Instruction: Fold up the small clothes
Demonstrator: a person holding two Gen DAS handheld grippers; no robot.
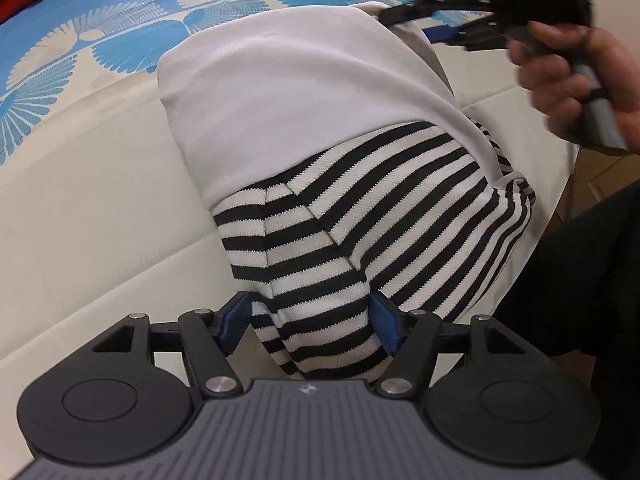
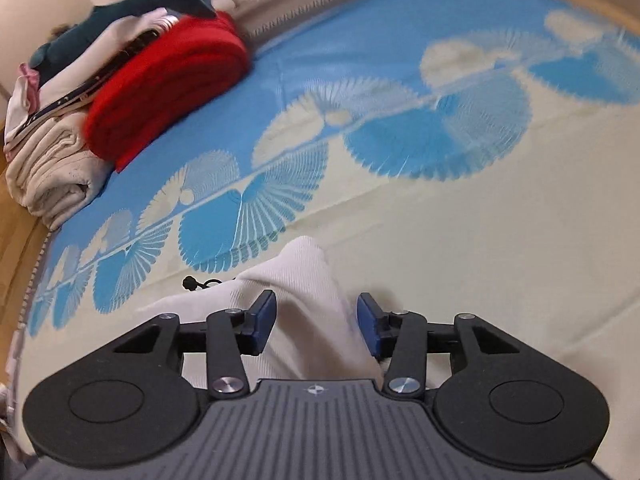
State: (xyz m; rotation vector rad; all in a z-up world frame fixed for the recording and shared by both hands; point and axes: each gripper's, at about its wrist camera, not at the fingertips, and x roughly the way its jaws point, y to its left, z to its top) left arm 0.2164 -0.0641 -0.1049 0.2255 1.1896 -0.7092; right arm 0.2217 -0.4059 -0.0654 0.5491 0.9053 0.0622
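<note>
A small garment lies folded on the cloth-covered table: a white part point(image 1: 280, 92) farther off and a black-and-white striped part point(image 1: 380, 208) nearer. My left gripper point(image 1: 310, 322) points down at the striped end, which sits loosely between its blue pads point(image 1: 386, 328); the jaws stand wide. At the garment's far right corner a hand holds my right gripper point(image 1: 416, 28). In the right wrist view that gripper point(image 2: 316, 322) is open, with a raised white fold point(image 2: 304, 280) between the pads and a gap on each side.
The tablecloth point(image 2: 480, 240) is cream with blue fan shapes. A stack at the far left holds a red folded piece point(image 2: 168, 80), beige clothes point(image 2: 52, 176) and a dark plush shark point(image 2: 132, 8). A small black cord point(image 2: 192, 282) lies by the white fold. The table edge point(image 1: 576, 176) runs at right.
</note>
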